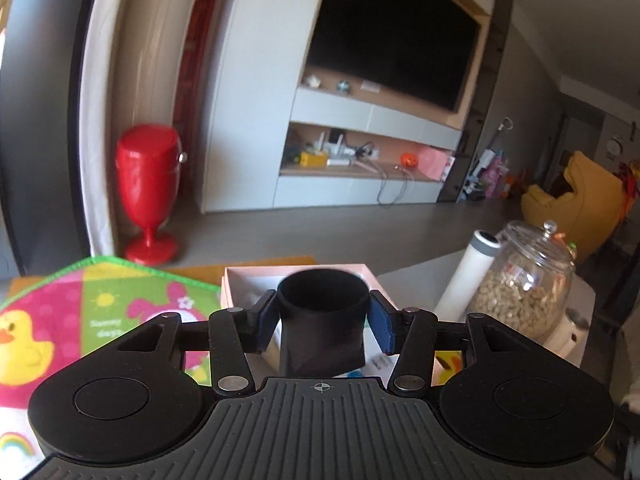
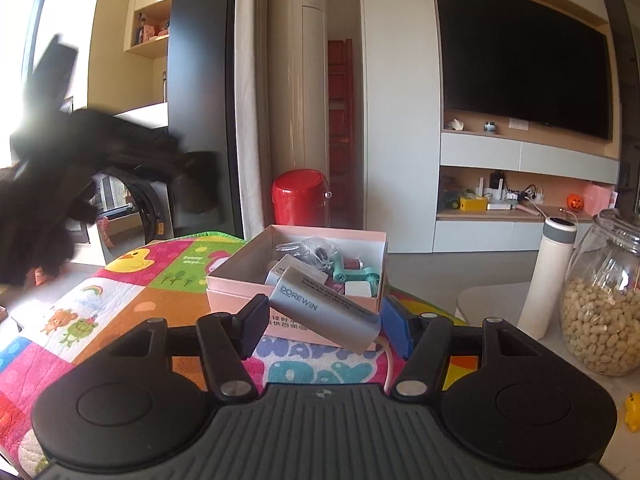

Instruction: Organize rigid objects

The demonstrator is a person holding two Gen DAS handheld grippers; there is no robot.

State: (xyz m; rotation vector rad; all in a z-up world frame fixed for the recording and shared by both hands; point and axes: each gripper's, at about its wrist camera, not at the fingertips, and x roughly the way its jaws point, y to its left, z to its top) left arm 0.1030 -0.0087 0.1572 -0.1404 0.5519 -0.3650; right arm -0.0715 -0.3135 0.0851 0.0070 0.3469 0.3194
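A black cup (image 1: 322, 320) is clamped between the blue pads of the left gripper (image 1: 323, 322) at the lower centre of the left wrist view, its open mouth upward. It is held in the air in front of the pink box (image 1: 236, 288), whose near rim shows just behind the cup at the centre of the frame. In the right wrist view the same gripper and cup appear only as a dark blur at the left edge, so nothing finer can be read there.

In the right wrist view a grey adapter (image 2: 324, 312) marked DOREWIN lies tilted between the fingers of the right gripper (image 2: 326, 320), at the lower centre. The left pad is seen apart from it, while the right pad is near its end; whether it is gripped cannot be told. The pink box (image 2: 296, 300) sits at the centre of that frame on the colourful mat (image 2: 120, 308), with a green tool (image 2: 352, 272) and other small parts already inside.

The step in hand is judged to be carrying items to the box. For the next move, the cup would need to be lowered upright into a free spot, and room is tight. A white bottle (image 2: 550, 276) and a glass jar (image 2: 604, 296) stand at the right edge and should be avoided.
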